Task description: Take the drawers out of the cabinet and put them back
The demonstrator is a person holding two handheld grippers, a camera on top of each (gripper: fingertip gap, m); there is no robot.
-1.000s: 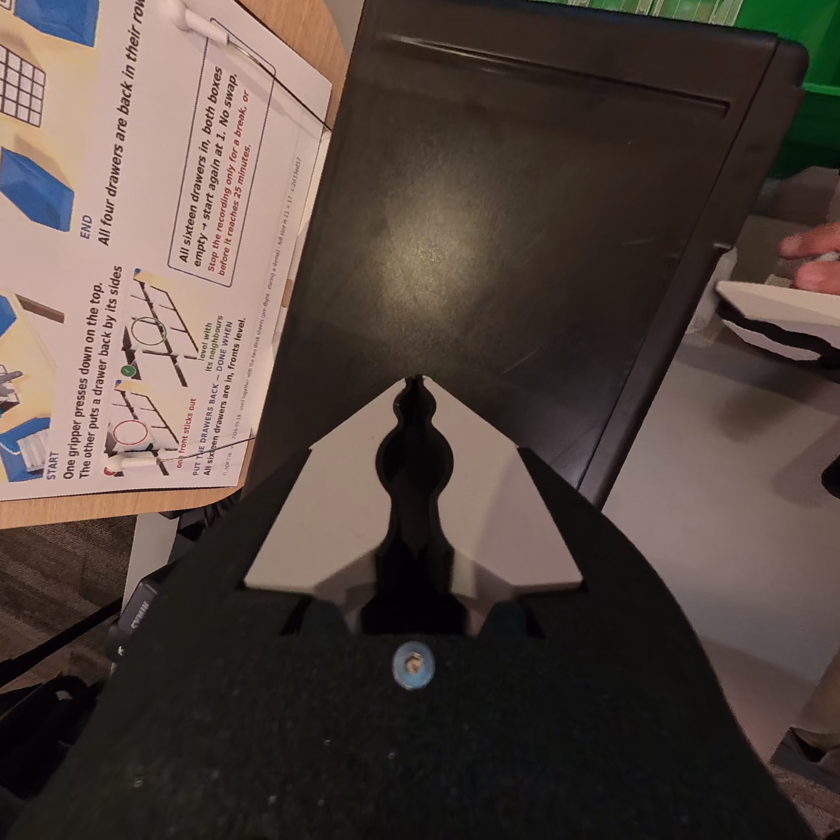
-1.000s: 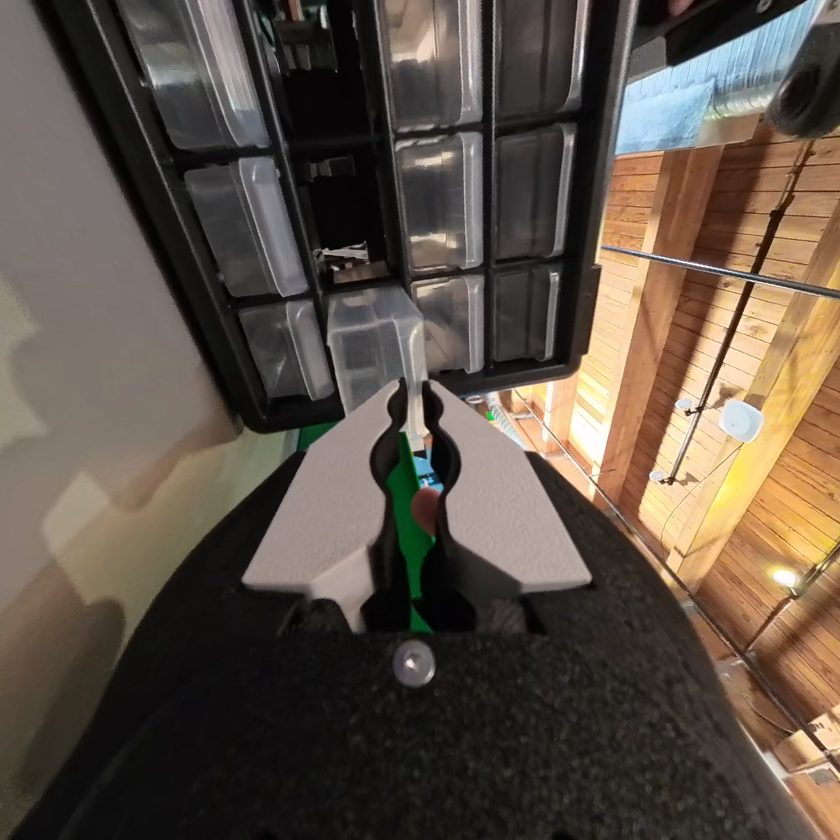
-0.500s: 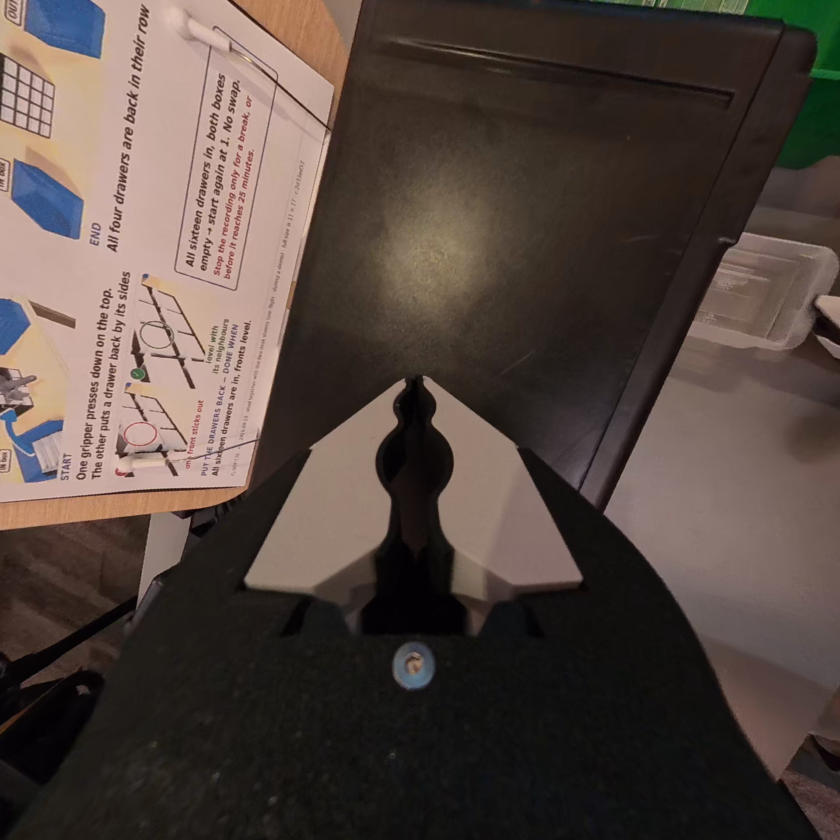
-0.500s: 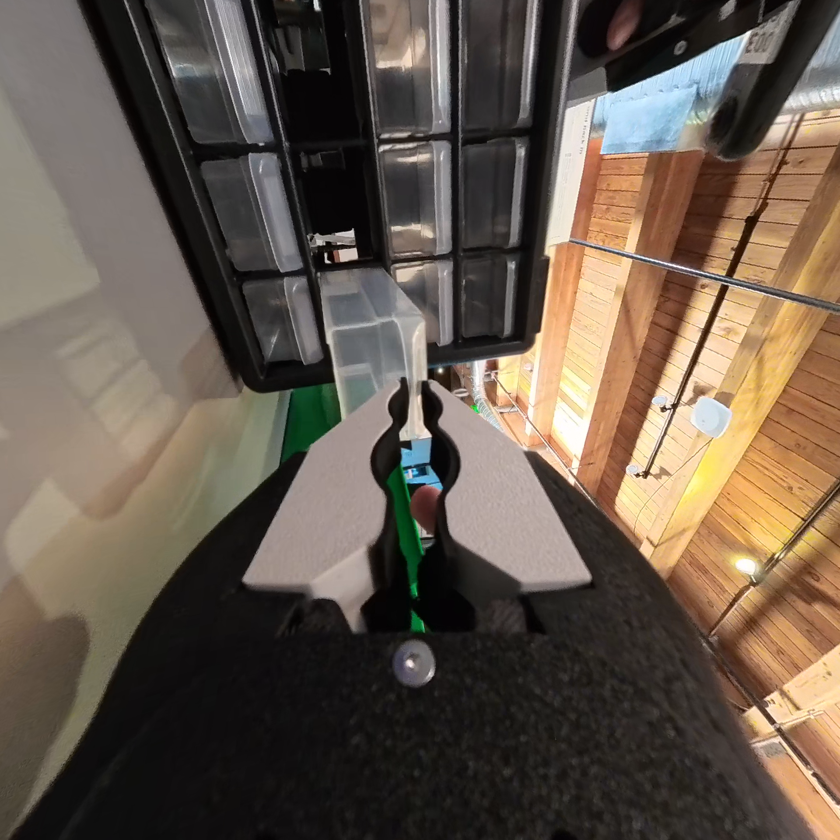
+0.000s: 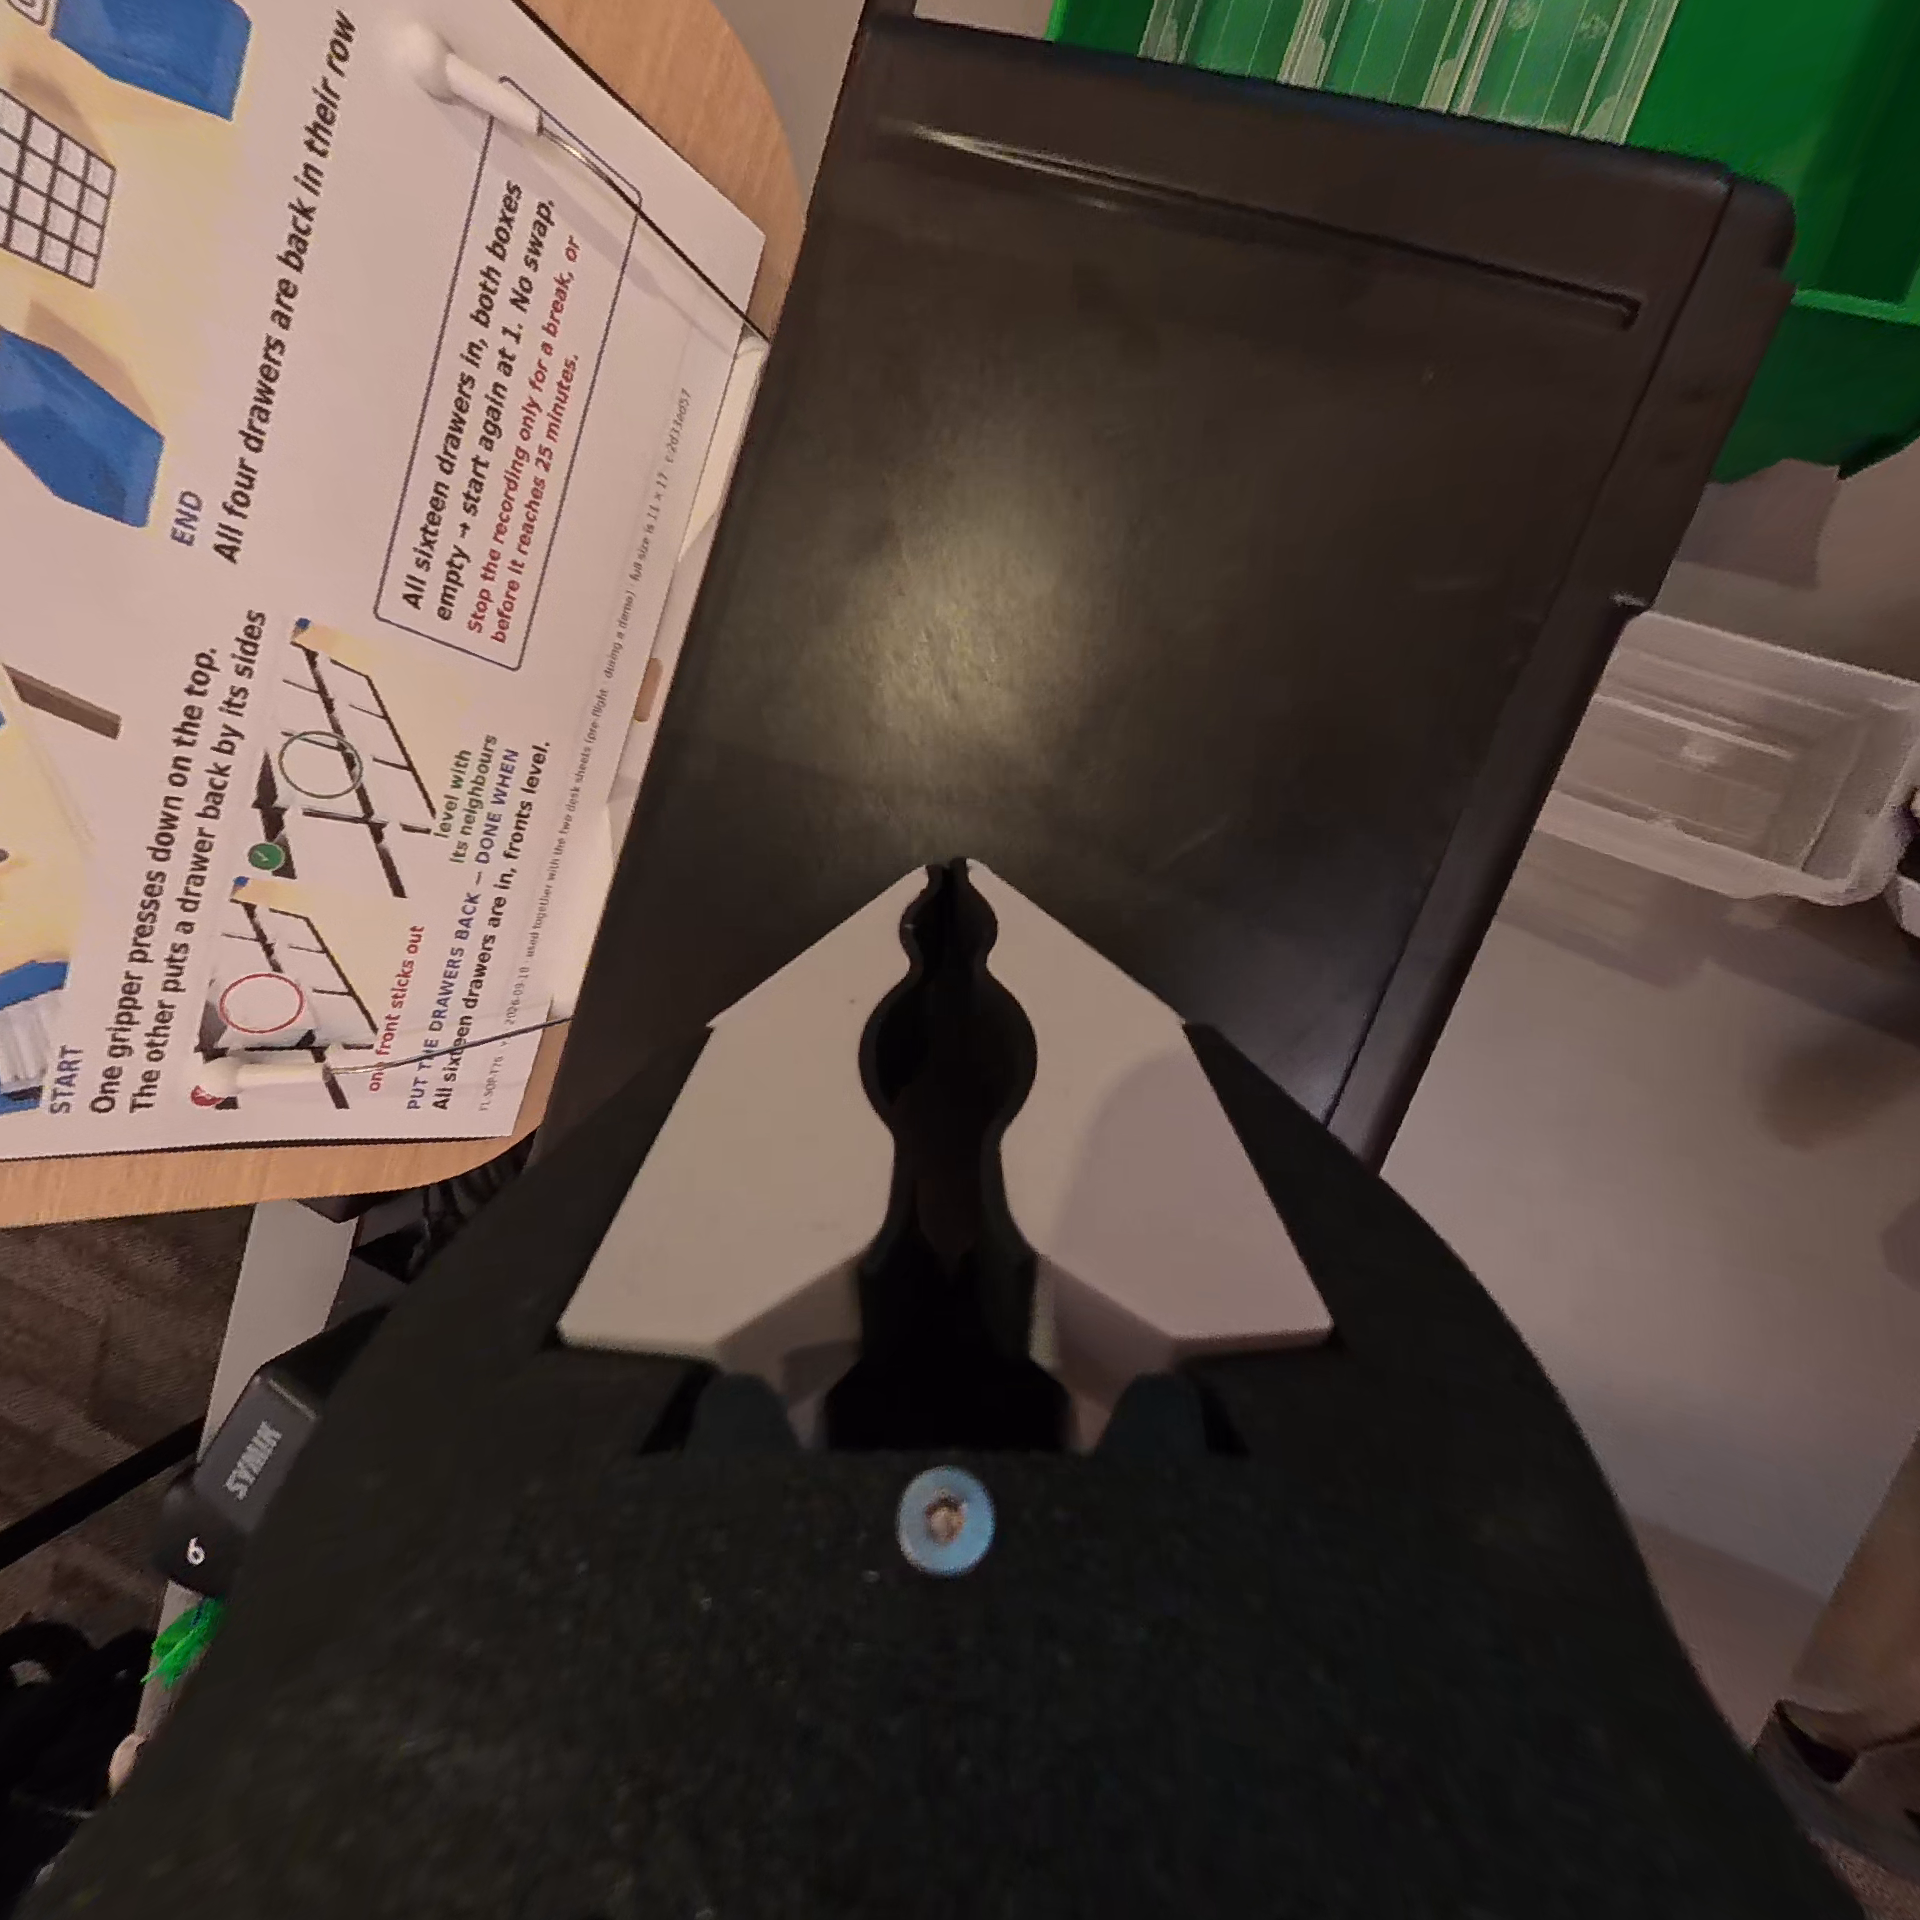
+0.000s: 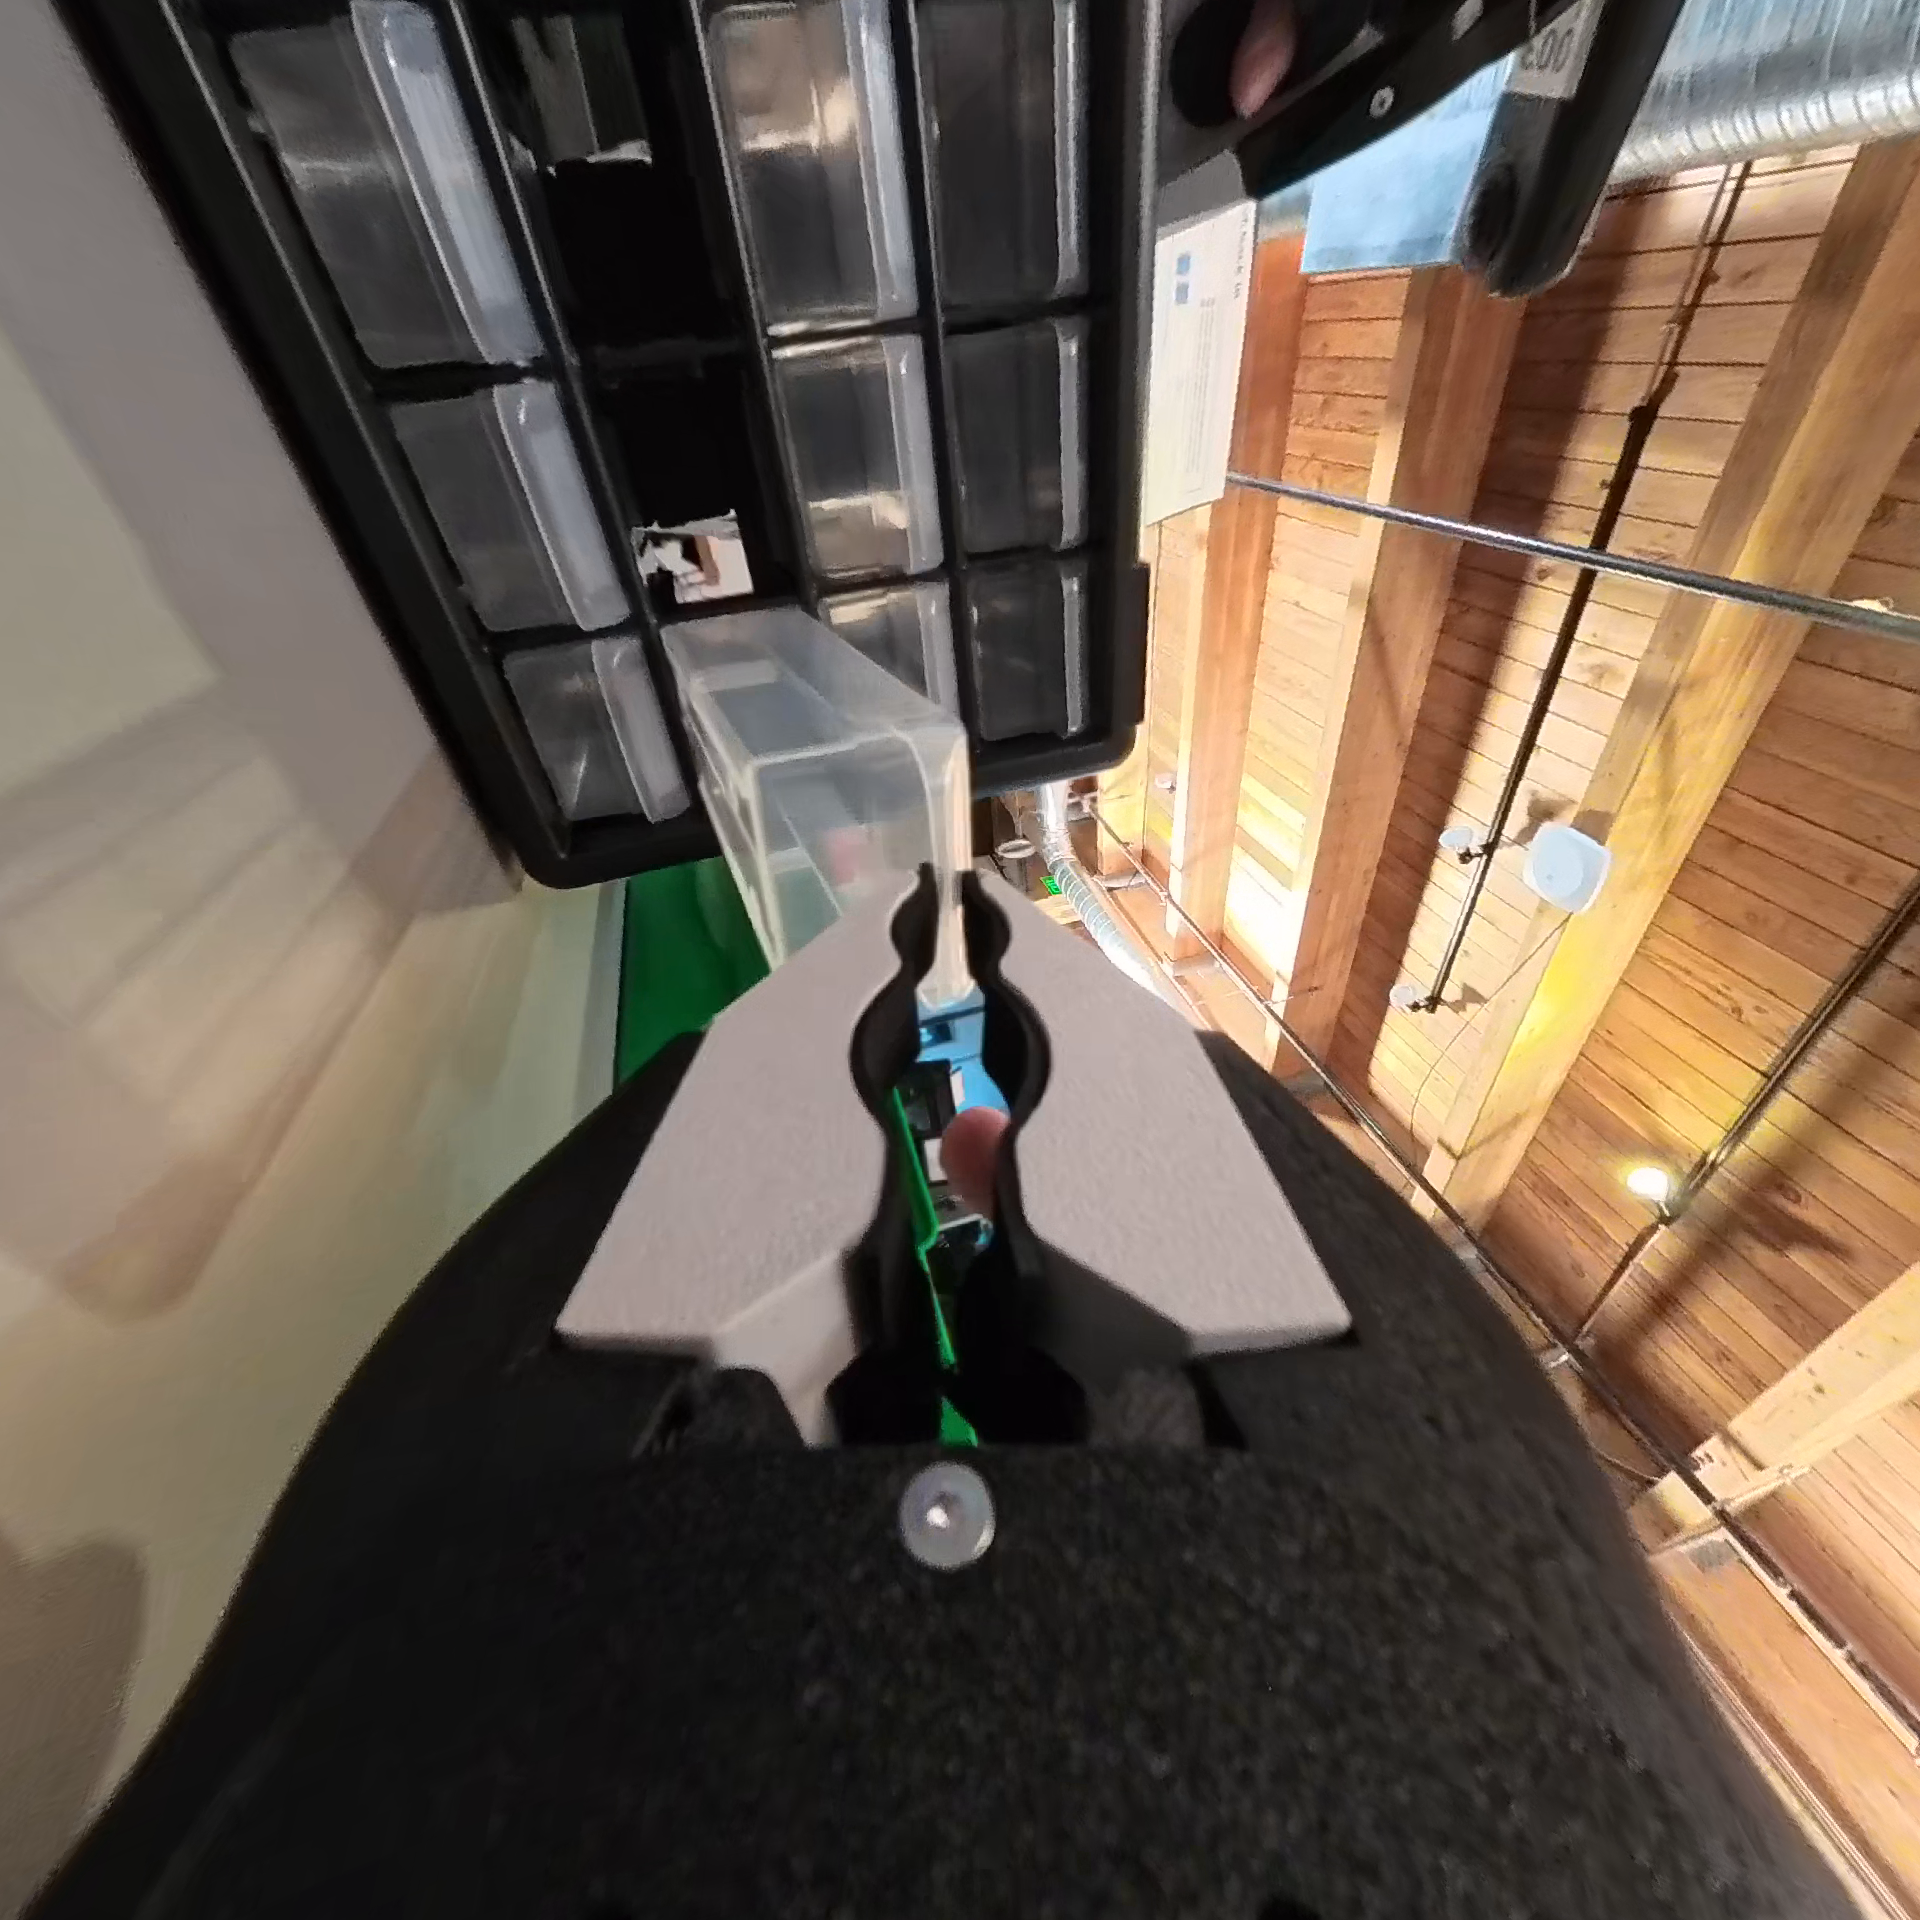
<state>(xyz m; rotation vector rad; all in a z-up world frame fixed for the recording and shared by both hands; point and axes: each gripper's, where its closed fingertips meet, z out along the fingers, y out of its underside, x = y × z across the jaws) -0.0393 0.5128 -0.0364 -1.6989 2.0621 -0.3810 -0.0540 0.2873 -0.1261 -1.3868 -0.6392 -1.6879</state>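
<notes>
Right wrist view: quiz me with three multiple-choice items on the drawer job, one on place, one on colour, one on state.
1. Where does the left gripper rest?
A. on the cabinet top
B. inside a slot
C. on the paper sheet

2. What colour is the cabinet frame?
A. white
B. black
C. green

3. How is the drawer in the right gripper?
A. fully seated
B. lying on the table
C. partly pulled out

Answers:
1 A, shut tips lie on the flat black top.
2 B, the frame around the clear drawers is black.
3 C, it juts from its slot, tab pinched by the gripper.
</notes>
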